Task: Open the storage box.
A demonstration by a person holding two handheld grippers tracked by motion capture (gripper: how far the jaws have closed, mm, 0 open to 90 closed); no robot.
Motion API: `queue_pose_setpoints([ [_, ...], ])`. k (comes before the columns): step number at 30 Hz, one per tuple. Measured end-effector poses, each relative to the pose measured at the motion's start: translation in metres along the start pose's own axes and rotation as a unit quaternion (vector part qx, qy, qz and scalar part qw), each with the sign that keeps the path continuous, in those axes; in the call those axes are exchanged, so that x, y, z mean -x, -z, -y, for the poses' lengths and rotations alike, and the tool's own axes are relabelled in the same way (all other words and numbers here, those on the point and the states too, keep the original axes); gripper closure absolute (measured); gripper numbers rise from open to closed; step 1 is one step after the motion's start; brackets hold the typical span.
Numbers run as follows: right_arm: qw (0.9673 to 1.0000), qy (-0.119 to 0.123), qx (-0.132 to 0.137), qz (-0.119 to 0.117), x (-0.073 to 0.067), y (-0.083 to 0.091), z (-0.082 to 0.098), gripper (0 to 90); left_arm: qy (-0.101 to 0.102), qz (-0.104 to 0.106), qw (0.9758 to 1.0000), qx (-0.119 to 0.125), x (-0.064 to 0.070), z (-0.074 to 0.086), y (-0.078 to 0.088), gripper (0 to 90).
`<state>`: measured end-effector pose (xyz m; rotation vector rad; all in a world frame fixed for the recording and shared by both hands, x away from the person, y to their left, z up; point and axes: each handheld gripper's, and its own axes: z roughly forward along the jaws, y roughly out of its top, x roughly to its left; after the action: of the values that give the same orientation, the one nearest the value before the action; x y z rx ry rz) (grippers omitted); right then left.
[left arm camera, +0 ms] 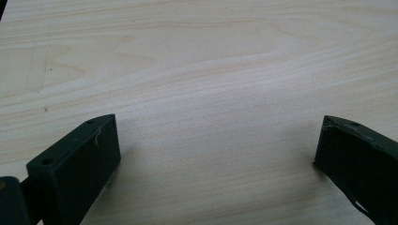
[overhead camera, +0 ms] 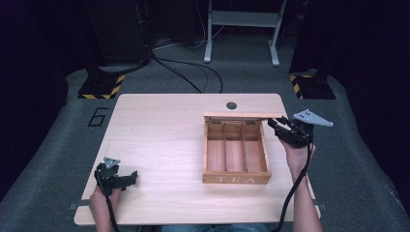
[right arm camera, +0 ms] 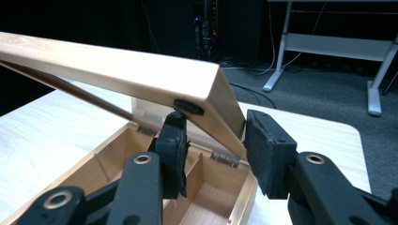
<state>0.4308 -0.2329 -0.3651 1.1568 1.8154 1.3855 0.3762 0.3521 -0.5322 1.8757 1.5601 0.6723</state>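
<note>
- Pale wooden table (overhead camera: 159, 140) seen from the high view, with a wooden tea box (overhead camera: 236, 152) on its right half, lettered "TEA" on the near wall.
- Box divided into three long compartments, all bare; lid (overhead camera: 241, 116) raised on the far edge and seen edge-on.
- Right gripper (overhead camera: 276, 123) held at the far right corner of the box, jaws reaching left onto the right end of the lid, hand (overhead camera: 299, 155) behind it on the near side.
- Left gripper (overhead camera: 131, 178) rested near the near left corner of the table, well apart from the box, pointing right.

- Light wood grain under the left gripper (left arm camera: 216, 150) in the left gripper view; jaws stood wide apart over bare table (left arm camera: 197, 70), nothing between them.

- Blond lid (right arm camera: 117, 70) in the right gripper view, tilted up above the open box (right arm camera: 202, 197), hinges visible at the far wall.
- Right gripper (right arm camera: 213, 140) clamped on the lid's corner: one pad (right arm camera: 171, 150) pressed under the lid's edge on the inner side, the other pad (right arm camera: 267, 154) set against the outer face.
- Dividers of the box visible below the raised lid.
</note>
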Motion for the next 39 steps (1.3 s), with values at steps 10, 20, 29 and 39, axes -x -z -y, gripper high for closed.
queue_pose_setpoints([
  [10, 0.9999, -0.004, -0.008, -0.008, -0.008, 0.011, 0.023, 56.0, 0.001, 0.0, 1.0, -0.001, 0.0, 0.0, 0.0, 0.4],
  [20, 0.9993, -0.014, -0.03, -0.016, -0.013, 0.019, 0.049, 54.8, 0.0, 0.0, 1.0, 0.0, 0.0, 0.0, 0.0, 0.4],
  [29, 0.998, -0.021, -0.056, -0.02, -0.017, 0.021, 0.077, 54.5, 0.0, 0.0, 1.0, 0.0, 0.0, 0.0, 0.0, 0.4],
  [39, 0.9947, -0.036, -0.092, -0.026, -0.02, 0.023, 0.106, 53.2, 0.0, 0.0, 1.0, 0.0, 0.0, 0.0, 0.0, 0.4],
])
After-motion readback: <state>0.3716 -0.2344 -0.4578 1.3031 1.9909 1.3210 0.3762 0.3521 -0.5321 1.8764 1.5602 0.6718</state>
